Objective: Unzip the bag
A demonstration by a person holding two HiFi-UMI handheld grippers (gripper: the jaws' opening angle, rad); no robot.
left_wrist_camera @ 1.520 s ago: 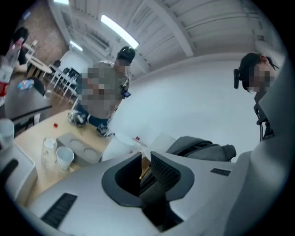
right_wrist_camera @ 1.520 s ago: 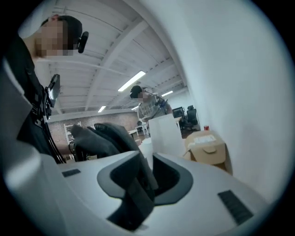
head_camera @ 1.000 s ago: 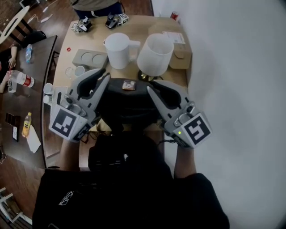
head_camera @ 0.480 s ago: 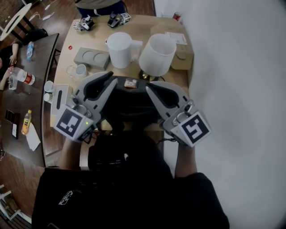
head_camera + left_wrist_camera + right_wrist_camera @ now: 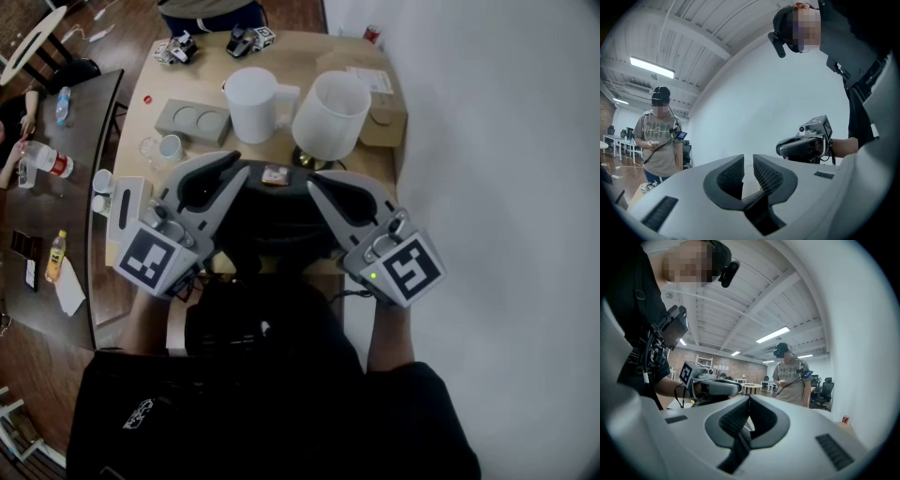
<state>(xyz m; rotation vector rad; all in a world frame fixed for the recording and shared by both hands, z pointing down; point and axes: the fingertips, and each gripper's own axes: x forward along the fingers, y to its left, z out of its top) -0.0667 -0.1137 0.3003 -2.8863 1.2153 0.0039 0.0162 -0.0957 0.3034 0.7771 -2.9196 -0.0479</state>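
- Black bag (image 5: 272, 220) sits at near edge of table (image 5: 305, 52). Too dark in head view for me to pick out the zip.
- L gripper (image 5: 236, 163) is by bag's far-left corner, pointing level. Jaws have a narrow gap. I see nothing between pads in left gripper view, just pale wall behind.
- R gripper (image 5: 316, 180) is by bag's far-right corner. Jaws are pressed together, and I see nothing caught between them.
- Can't tell if either gripper touches bag.
- Small brown item (image 5: 275, 175) lies at bag's far edge, between the 2 gripper tips.
- Just beyond bag, white pitcher (image 5: 251, 103) and white bucket (image 5: 328, 112) stand side by side.
- Grey tray (image 5: 192, 120) w/ 2 round recesses lies beyond bag, to the left.
- Bystander (image 5: 658, 140) stands past table, well beyond bag.
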